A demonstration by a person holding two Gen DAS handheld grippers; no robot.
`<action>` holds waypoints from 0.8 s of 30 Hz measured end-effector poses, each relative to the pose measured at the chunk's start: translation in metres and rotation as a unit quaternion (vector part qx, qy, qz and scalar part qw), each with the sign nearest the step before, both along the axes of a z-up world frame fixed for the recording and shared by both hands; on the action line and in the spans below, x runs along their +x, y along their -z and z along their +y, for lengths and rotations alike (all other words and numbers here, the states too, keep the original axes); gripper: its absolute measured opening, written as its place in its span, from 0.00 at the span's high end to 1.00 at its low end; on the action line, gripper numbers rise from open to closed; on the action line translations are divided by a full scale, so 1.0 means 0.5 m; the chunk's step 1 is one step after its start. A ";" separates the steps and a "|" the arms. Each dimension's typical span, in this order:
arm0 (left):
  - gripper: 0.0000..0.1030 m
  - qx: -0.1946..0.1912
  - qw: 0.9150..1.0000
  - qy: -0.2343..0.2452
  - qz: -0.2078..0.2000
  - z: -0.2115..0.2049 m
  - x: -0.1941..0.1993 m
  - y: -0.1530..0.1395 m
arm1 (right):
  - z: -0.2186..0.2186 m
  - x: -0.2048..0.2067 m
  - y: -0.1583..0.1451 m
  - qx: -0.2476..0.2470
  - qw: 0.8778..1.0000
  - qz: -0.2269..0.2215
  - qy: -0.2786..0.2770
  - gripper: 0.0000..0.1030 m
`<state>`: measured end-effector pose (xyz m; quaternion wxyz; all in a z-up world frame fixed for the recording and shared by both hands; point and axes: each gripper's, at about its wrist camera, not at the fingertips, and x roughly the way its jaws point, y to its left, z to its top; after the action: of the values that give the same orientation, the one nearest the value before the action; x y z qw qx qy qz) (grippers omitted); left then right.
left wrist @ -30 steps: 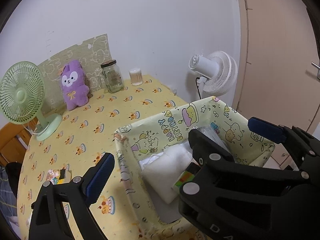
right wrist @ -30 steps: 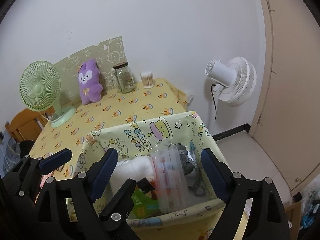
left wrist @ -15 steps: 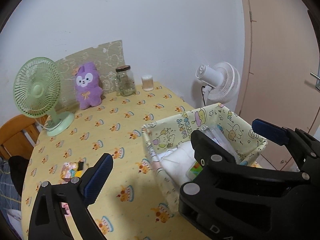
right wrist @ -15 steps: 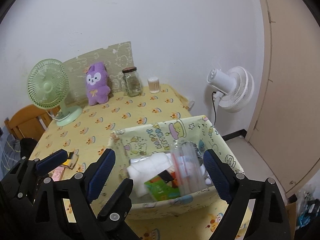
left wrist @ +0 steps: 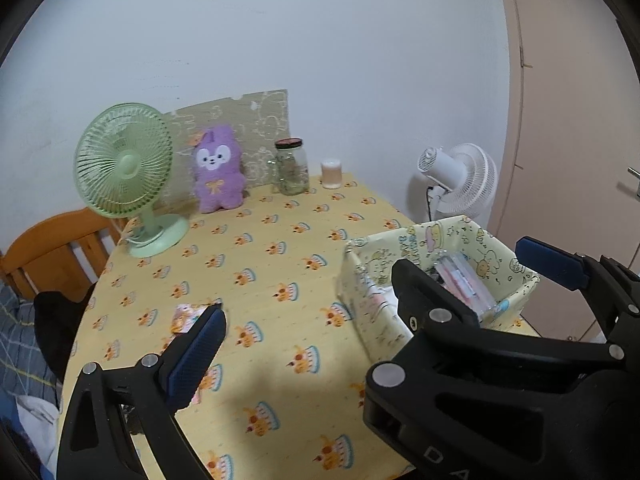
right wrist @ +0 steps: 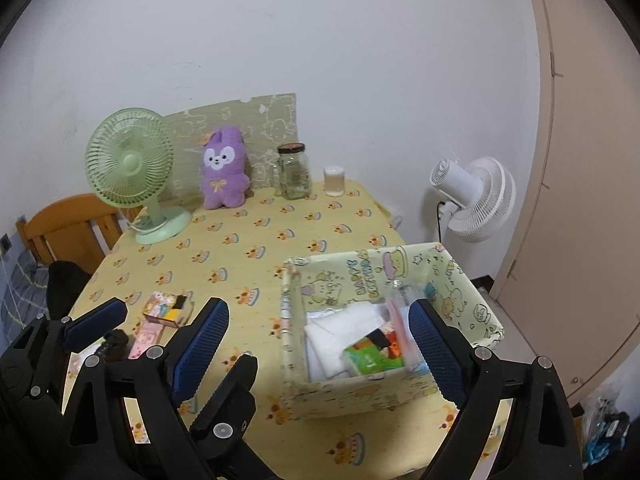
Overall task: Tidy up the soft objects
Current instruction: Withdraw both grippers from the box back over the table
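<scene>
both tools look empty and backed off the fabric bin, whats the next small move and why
Probably reach the left tool toward the purple plush standing at the wall between the green fan and the glass jar. It looks like the obvious soft thing still outside the fabric bin. Both tools stand open with nothing between the pads; the right tool's jaws have just been opening.

The fabric storage box (right wrist: 472,300) carries printed lettering on its inner back wall — upside down from here and too distorted to read. The gripper body (left wrist: 500,420) shows raised letters — a "D" and part of an "A".
</scene>
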<state>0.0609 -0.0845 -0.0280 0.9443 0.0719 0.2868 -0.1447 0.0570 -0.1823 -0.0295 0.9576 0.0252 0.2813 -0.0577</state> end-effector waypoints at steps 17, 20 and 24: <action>0.03 -0.002 0.999 -0.041 -0.016 0.115 -0.035 0.006 | 0.124 -0.022 -0.011 -0.034 0.999 -0.026 -0.034 0.09; 0.03 -0.005 0.999 -0.050 -0.015 0.142 -0.039 0.014 | 0.148 -0.022 -0.001 -0.036 0.998 -0.025 -0.047 0.09; 0.03 -0.006 0.998 -0.065 -0.010 0.180 -0.044 0.028 | 0.181 -0.022 0.013 -0.028 0.997 -0.020 -0.066 0.09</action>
<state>0.0391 0.0057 -0.0418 0.9549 0.0486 0.2804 -0.0843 0.0462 -0.0916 -0.0361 0.9651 -0.0192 0.2611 -0.0018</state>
